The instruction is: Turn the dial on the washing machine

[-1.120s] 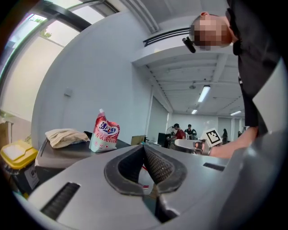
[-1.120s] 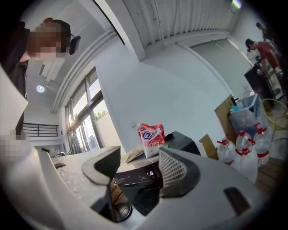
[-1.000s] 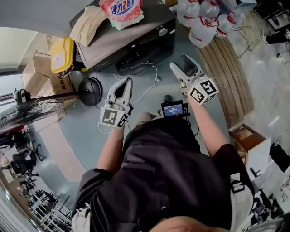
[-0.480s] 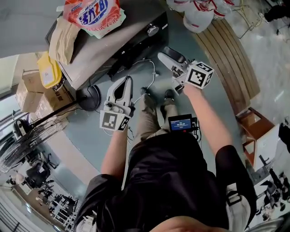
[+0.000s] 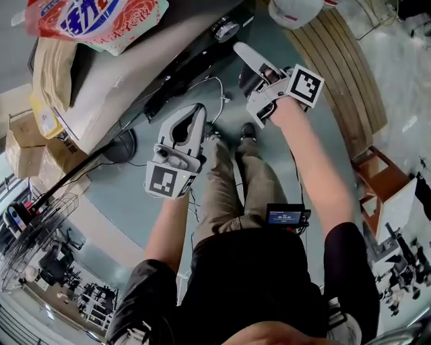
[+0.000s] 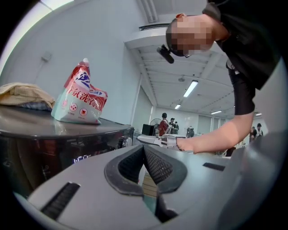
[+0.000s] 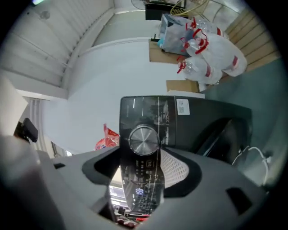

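Observation:
The dark washing machine [image 5: 114, 81] stands at the upper left of the head view, its silver dial [image 5: 227, 29] on the front control panel. My right gripper [image 5: 244, 64] is held just short of the dial. In the right gripper view the dial [image 7: 144, 140] sits ahead, centred in the gap of my open right gripper [image 7: 144, 168], with nothing gripped. My left gripper [image 5: 194, 114] hangs lower, in front of the machine, shut and empty. In the left gripper view its pads [image 6: 155, 164] meet, and the dial [image 6: 122, 142] and the right gripper [image 6: 155, 140] show beyond them.
A red-and-white detergent bag [image 5: 101, 20] and a beige cloth [image 5: 50, 74] lie on the machine's top. A white cable [image 5: 217, 91] trails on the floor. Cardboard boxes [image 5: 23, 148] and a fan [image 5: 34, 229] stand at left, wooden slats [image 5: 343, 60] at right, bagged bottles [image 7: 202, 49] beyond.
The person has stepped closer to the machine. My right gripper has moved up toward the dial; the left gripper has stayed low in front of the machine.

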Available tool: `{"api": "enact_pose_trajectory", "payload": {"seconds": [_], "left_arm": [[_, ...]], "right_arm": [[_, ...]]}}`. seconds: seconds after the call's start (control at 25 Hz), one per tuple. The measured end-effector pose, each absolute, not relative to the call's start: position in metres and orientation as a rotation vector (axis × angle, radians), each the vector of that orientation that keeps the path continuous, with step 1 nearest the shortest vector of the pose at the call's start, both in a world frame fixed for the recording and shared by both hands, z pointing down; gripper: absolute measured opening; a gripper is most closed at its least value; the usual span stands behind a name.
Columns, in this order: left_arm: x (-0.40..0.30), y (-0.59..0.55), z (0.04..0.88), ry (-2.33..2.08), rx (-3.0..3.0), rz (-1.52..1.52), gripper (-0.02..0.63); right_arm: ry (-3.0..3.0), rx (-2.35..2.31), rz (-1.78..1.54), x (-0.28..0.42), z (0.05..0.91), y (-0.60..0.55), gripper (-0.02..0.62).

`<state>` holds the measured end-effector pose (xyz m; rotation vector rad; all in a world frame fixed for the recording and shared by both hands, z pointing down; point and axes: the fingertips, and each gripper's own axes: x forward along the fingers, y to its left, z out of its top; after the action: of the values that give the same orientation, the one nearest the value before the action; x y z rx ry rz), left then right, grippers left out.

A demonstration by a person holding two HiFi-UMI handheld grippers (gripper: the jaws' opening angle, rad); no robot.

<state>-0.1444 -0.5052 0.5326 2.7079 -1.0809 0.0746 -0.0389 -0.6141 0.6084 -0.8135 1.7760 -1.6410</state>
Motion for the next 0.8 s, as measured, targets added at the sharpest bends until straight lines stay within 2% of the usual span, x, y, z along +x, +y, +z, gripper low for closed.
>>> {"api": "enact_pose_trajectory", "payload": {"seconds": [0.4,0.8], "left_arm": [[-0.133,-0.509,0.563,-1.010,2.707,0.004,-0.005],[-0.141,-0.505,0.572,-1.029,2.680,0.025,-0.005]], "right_arm": [[1.743,-0.774,-1.602,-0.049,0.609,-0.645,0.295],[1.647,-0.866,-1.664,-0.047,0.614,-0.655,0.279]]}}
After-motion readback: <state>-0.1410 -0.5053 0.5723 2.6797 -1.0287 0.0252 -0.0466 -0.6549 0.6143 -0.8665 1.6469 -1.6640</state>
